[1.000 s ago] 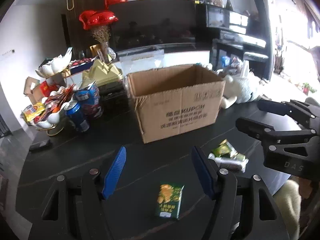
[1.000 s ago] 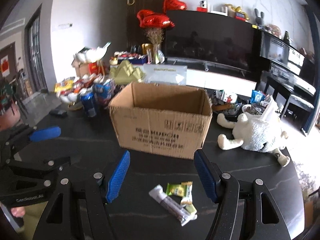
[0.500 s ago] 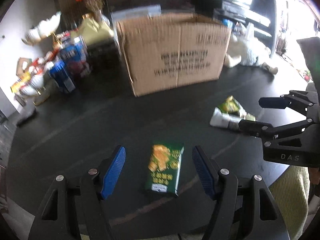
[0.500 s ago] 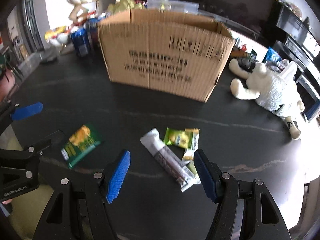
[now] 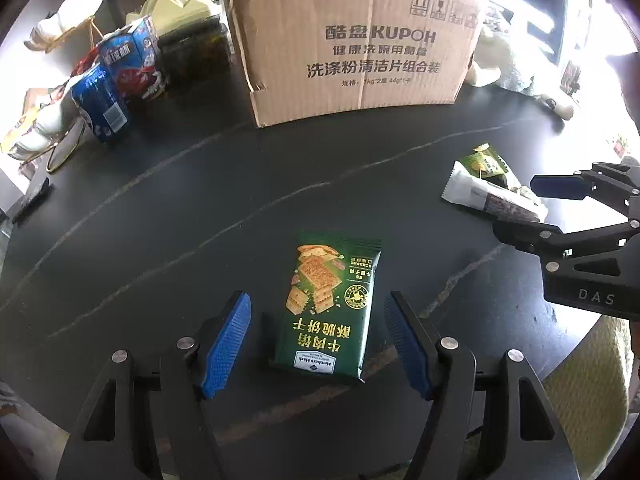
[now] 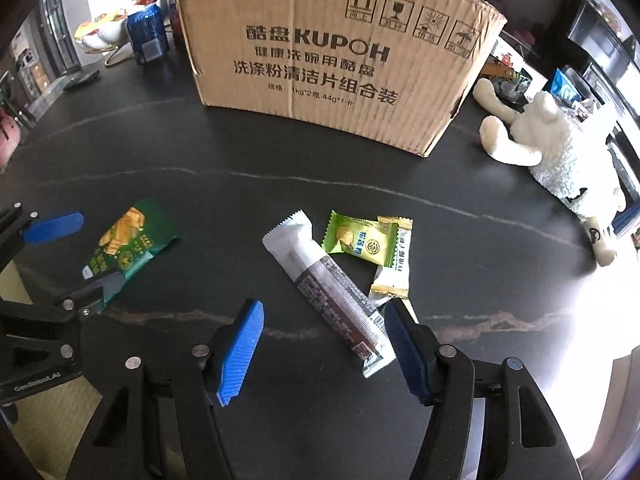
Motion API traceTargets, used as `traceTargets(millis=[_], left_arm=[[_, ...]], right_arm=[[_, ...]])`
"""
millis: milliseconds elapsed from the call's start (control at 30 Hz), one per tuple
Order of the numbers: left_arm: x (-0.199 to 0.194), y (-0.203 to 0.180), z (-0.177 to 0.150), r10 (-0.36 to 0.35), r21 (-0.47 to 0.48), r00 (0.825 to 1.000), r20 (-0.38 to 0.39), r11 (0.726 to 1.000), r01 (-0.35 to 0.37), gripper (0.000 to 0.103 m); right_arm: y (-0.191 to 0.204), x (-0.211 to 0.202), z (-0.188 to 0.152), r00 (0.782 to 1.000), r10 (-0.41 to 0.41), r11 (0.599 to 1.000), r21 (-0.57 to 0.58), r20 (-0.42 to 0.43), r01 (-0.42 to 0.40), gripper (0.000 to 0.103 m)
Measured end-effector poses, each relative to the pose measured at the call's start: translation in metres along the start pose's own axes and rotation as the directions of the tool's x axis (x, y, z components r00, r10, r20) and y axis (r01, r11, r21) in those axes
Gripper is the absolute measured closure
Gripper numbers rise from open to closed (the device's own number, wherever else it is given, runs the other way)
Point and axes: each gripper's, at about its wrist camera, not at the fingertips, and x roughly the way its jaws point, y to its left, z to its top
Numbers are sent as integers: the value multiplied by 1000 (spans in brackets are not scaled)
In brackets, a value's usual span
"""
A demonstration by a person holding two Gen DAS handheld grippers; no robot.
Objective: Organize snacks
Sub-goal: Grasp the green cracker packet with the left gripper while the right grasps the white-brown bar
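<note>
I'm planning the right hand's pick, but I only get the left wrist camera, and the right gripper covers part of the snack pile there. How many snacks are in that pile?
Observer: Three: a long white and brown bar, a green packet and a small white sachet with yellow ends.
Operator: Do any overlap?
Observer: The green packet lies over the sachet's far end.
Operator: Where is the right gripper relative to them?
Observer: The right gripper is open, with the bar's near end between its fingers, close to the finger on the sachet's side.
</note>
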Motion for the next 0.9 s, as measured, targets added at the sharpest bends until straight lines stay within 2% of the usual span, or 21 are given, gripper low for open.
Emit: traceTargets(millis=[133,300,533,600,733,900], left_arm=[[5,0,1,-9,-4,1000,-11,1000,8,35],[8,1,4,-14,-12,1000,-18,1000,14,41],[13,2,7,-41,-24,999,-35,999,40,47],[13,2,7,-51,-29,998,-38,998,50,53],[14,5,6,-70,-42,997,-40,997,68,56],[15,11,6,-101,-67,994,-41,993,98,58]], right_arm=[[0,6,4,1000,12,1000,-1,-11,-12,44],[-3,13,9,1000,18,1000,-1,-20,-18,48],[-3,20,11,998,53,998,19,-37,-52,64],[-1,20,11,997,71,997,14,-39,-71,67],[2,20,11,994,97,995,25,-42,-96,75],[11,14,4,992,120,992,46,-28,-119,79]])
